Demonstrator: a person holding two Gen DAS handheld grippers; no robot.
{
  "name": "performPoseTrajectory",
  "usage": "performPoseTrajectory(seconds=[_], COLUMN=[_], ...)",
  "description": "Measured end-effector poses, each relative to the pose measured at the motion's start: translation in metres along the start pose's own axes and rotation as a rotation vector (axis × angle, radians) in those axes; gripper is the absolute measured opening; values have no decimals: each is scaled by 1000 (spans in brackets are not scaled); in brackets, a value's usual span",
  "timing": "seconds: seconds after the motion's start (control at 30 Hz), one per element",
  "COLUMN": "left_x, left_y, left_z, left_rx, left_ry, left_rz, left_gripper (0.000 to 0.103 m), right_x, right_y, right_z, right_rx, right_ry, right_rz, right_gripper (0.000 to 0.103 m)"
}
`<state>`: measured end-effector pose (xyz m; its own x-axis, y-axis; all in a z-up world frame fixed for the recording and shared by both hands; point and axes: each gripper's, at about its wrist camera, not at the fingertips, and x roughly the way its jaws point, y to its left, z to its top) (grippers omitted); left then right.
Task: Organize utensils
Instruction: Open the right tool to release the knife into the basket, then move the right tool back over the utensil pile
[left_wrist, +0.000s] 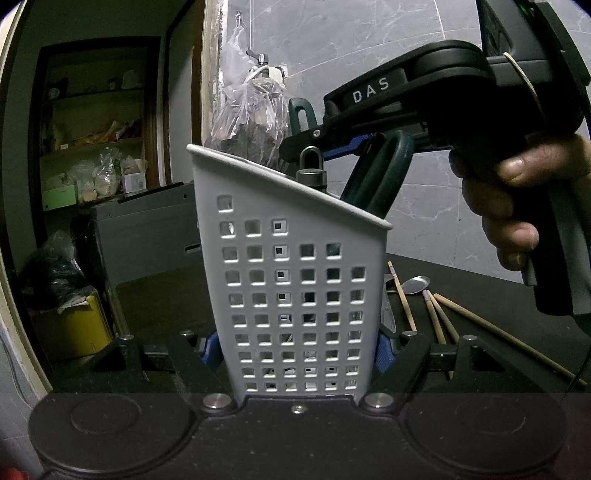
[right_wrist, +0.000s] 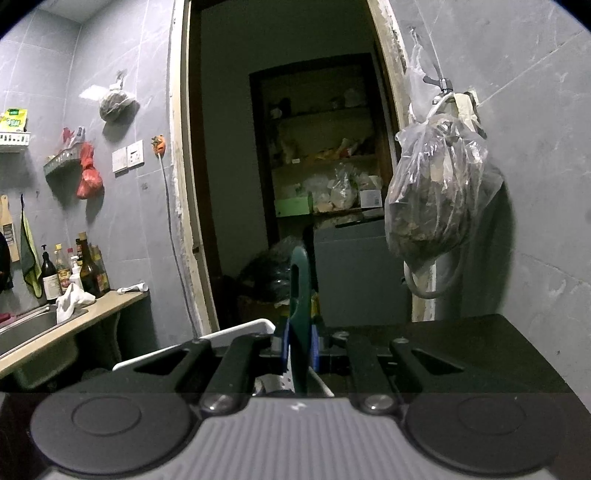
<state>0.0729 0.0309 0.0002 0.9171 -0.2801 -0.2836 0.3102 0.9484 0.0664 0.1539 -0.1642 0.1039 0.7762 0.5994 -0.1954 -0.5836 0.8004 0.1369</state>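
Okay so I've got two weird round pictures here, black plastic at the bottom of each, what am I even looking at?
These come from cameras mounted on two hand-held grippers, tongs with triggers that a person squeezes. There is no robot arm. Each camera looks forward along its own two fingers, hence the black parts at the bottom.

The left wrist picture shows the left gripper clamped around a white perforated utensil holder standing on a dark table. Beside it lie wooden chopsticks and a metal spoon. The person's hand works the right gripper at upper right.

The right wrist picture shows that right gripper pinching a dark green utensil handle above the holder's rim.
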Motion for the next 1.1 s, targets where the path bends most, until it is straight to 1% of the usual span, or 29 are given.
performPoseTrajectory(seconds=[0.07, 0.23, 0.33, 0.4, 0.43, 0.5, 0.53, 0.57, 0.6, 0.63, 0.67, 0.7, 0.77, 0.87, 1.03, 1.1], left_x=[0, 0, 0, 0, 0, 0, 0, 0, 0, 0, 0, 0, 1, 1, 0, 0], left_y=[0, 0, 0, 0, 0, 0, 1, 1, 1, 1, 1, 1, 1, 1, 1, 1], left_z=[0, 0, 0, 0, 0, 0, 0, 1, 1, 1, 1, 1, 1, 1, 1, 1], left_rx=[1, 0, 0, 0, 0, 2, 2, 1, 1, 1, 2, 2, 2, 1, 2, 1], left_ry=[0, 0, 0, 0, 0, 2, 2, 2, 2, 1, 1, 2, 1, 2, 2, 2], left_rz=[0, 0, 0, 0, 0, 0, 0, -1, -1, -1, -1, -1, -1, -1, -1, -1], left_gripper=[76, 76, 76, 76, 76, 76, 76, 76, 76, 76, 76, 76, 76, 76, 76, 76], right_x=[0, -1, -4, -8, -11, -19, -24, -28, -34, -40, -45, -51, -59, -66, -63, -59], right_y=[0, 0, -3, -6, -9, -14, -18, -21, -25, -30, -34, -40, -53, -77, -116, -128], right_z=[1, 0, 2, 4, 5, 10, 13, 15, 17, 18, 19, 19, 17, 10, -14, -26], right_rx=[1, 4, 14, 25, 33, 47, 55, 59, 60, 61, 63, 67, 84, 142, 287, 334], right_ry=[4, 5, -8, -22, -35, -60, -71, -80, -92, -107, -117, -127, -132, -109, 8, 61], right_rz=[5, 13, 22, 27, 29, 29, 22, 15, 5, -13, -35, -66, -125, -221, -351, -379], right_gripper=[19, 22, 32, 47, 52, 67, 71, 77, 83, 87, 94, 100, 103, 103, 103, 103])
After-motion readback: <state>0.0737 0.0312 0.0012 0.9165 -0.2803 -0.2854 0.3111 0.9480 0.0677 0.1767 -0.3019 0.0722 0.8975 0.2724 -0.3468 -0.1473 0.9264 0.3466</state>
